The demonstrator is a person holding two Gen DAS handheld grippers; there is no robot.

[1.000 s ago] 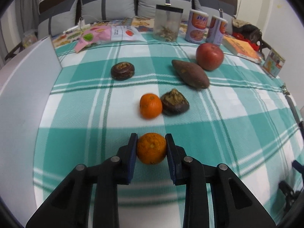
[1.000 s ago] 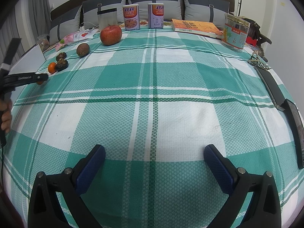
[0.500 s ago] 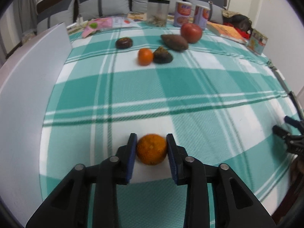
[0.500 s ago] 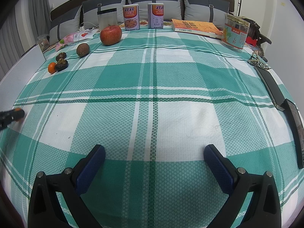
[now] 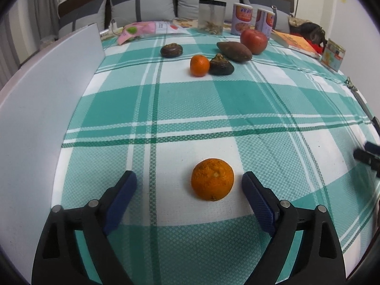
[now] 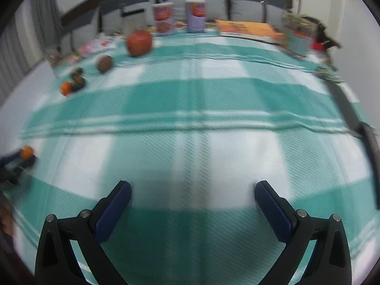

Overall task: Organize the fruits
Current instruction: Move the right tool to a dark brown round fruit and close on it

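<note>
An orange mandarin (image 5: 212, 178) rests on a white square of the green plaid cloth (image 5: 237, 99). My left gripper (image 5: 189, 181) frames it, jaws opening, with gaps on both sides of the fruit. Farther back lie a second mandarin (image 5: 199, 65), two dark brown fruits (image 5: 221, 65) (image 5: 171, 50), a brown sweet potato (image 5: 234, 51) and a red apple (image 5: 253, 38). In the blurred right wrist view my right gripper (image 6: 192, 193) hangs open over bare cloth; the released mandarin (image 6: 26, 152) shows at far left.
A white board (image 5: 45, 99) stands along the cloth's left side. At the back are a clear jar (image 5: 212, 16), two cans (image 5: 242, 19), an orange book (image 5: 295, 42), a small printed box (image 5: 333, 54) and grey cushions (image 5: 142, 7).
My left gripper carried the mandarin back toward the near end of the cloth, set it down and spread its jaws off it. The right wrist view has blurred.
</note>
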